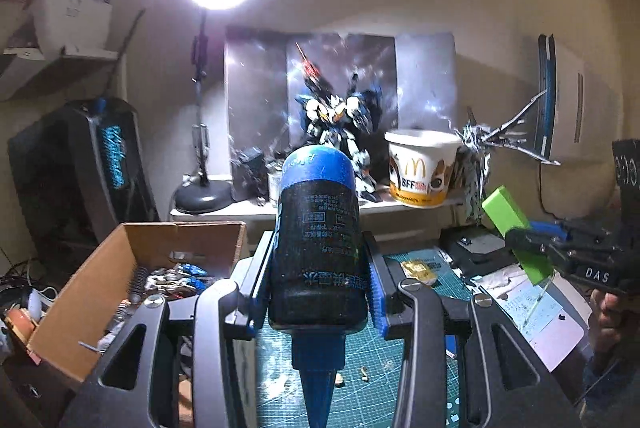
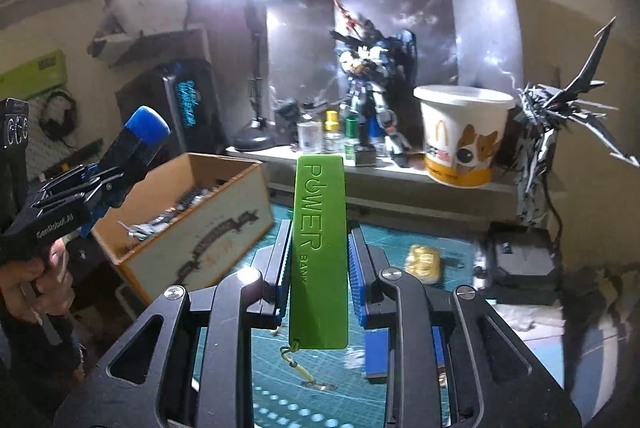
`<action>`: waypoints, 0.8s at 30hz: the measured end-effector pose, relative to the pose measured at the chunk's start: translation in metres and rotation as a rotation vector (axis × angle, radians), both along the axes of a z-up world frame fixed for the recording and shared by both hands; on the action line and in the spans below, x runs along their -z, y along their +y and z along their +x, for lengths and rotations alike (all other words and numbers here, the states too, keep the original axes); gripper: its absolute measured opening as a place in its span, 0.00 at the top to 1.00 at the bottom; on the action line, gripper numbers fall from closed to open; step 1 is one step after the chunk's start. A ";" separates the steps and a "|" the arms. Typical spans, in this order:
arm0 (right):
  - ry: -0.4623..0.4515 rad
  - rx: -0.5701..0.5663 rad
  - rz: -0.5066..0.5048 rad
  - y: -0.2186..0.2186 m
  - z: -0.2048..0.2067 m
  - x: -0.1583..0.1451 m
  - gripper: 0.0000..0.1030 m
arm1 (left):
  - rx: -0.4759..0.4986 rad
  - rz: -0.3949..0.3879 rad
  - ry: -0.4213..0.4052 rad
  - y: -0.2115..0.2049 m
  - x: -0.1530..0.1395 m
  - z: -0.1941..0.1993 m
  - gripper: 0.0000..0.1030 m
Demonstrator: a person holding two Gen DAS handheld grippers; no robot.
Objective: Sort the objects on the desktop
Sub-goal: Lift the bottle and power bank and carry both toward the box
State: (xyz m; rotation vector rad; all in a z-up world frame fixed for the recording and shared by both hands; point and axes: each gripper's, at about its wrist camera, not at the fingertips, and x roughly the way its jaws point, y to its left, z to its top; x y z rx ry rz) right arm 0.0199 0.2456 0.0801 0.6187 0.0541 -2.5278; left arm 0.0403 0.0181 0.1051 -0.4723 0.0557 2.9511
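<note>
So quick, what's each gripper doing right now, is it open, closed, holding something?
Left gripper: closed on a black bottle with blue ends.
Right gripper: closed on a green power bank.

Your right gripper (image 2: 318, 260): clamped on a flat green plastic power bank (image 2: 319, 248), upright.
Your left gripper (image 2: 120, 171): far left, gripping a black bottle with blue cap (image 2: 140, 139).
Behind them: open brown cardboard box (image 2: 192, 224) of small parts.
Shelf: white paper bucket (image 2: 460, 139).

Bottle (image 1: 318, 248) was black with blue cap, power bank (image 2: 319, 252) bright green, cutting mat (image 1: 416, 360) teal gridded, box (image 1: 100, 292) brown.
</note>
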 end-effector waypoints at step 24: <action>-0.006 -0.059 -0.018 -0.032 -0.001 0.009 0.77 | -0.120 0.002 -0.055 -0.044 0.013 0.011 0.61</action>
